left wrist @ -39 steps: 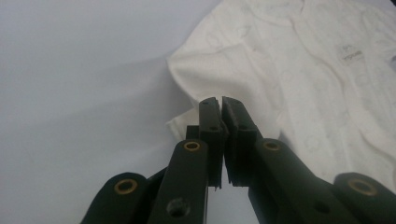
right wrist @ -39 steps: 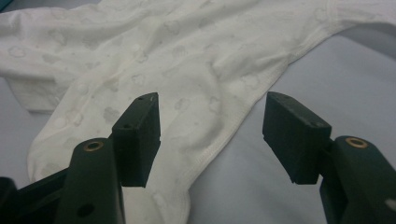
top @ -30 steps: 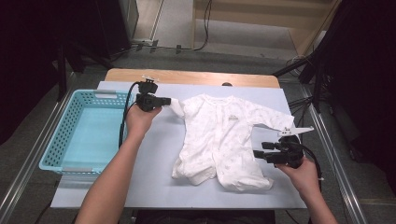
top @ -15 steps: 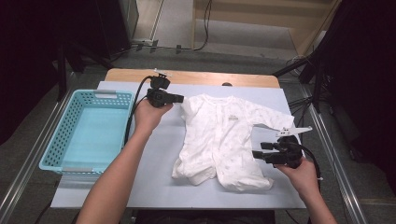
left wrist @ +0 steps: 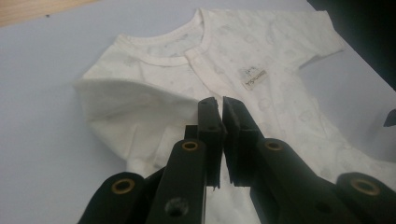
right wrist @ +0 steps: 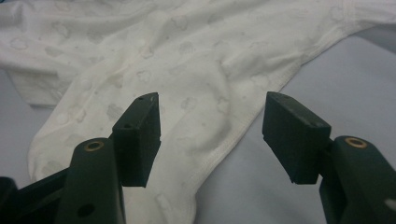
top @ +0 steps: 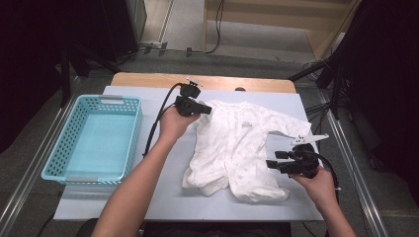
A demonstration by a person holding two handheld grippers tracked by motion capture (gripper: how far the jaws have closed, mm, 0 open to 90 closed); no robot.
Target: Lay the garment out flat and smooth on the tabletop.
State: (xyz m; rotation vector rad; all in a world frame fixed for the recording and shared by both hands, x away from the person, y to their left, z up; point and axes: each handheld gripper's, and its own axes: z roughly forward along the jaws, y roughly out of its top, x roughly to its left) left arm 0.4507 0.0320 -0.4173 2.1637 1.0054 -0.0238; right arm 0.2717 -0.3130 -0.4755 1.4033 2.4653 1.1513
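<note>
Left gripper [left wrist: 221, 106] jaws closed at lower centre, over folded sleeve of white baby romper [left wrist: 261, 60]; pale blue table cover [left wrist: 42, 93] at left.

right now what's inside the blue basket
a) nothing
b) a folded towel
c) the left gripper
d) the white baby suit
a: the basket shows only its bare blue floor in the high view, while the baby suit lies spread on the table to its right, and the left gripper sits at the suit's sleeve, outside the basket.
</note>
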